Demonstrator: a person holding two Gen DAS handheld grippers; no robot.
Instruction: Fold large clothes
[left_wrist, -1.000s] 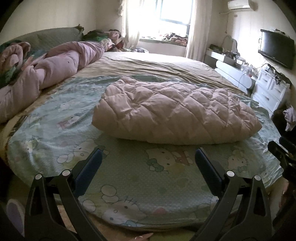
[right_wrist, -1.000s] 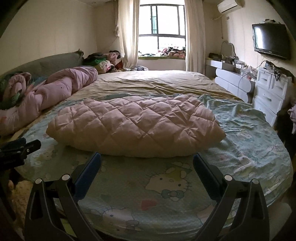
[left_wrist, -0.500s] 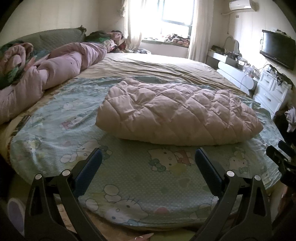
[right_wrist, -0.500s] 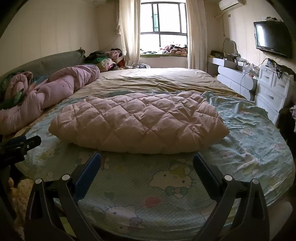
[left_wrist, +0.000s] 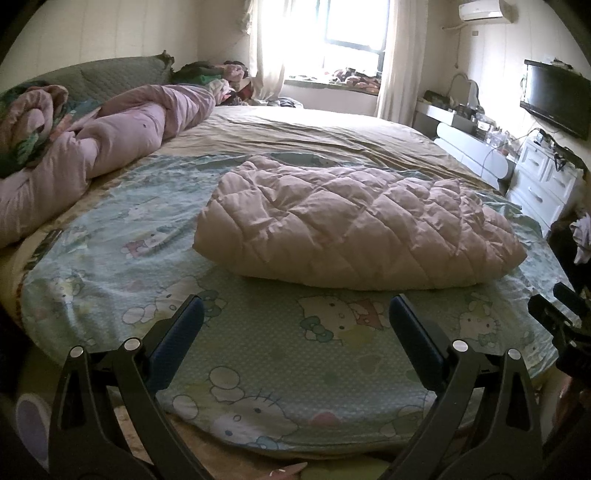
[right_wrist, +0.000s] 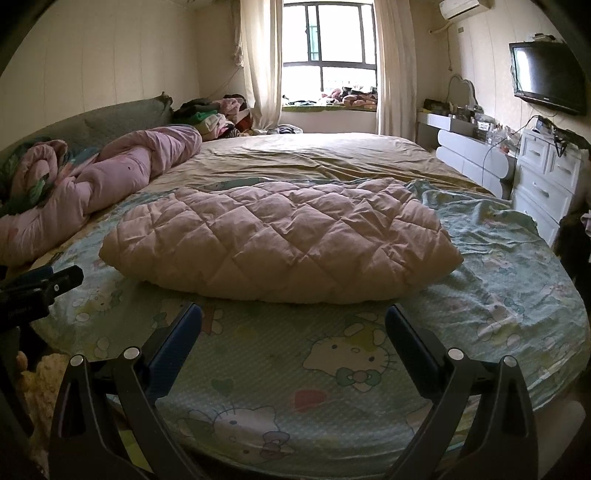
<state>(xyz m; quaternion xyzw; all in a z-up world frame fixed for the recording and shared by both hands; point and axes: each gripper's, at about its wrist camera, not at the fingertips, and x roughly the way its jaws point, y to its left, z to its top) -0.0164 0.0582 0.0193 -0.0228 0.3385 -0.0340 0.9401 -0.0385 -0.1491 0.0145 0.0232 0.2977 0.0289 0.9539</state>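
Both wrist views face across the bed (left_wrist: 295, 125), sharing the quilted garment (right_wrist: 280, 240).

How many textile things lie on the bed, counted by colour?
Beige-pink quilted garment, folded: 1
Lilac rolled duvet: 1
Light green cartoon sheet: 1
Tan sheet: 1
Total: 4
The mixed clothes pile at the far corner cannot be counted.

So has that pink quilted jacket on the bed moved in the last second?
No. The jacket lies on the same spot of the cartoon sheet; only the cameras shifted slightly. Both grippers hang open, short of it.
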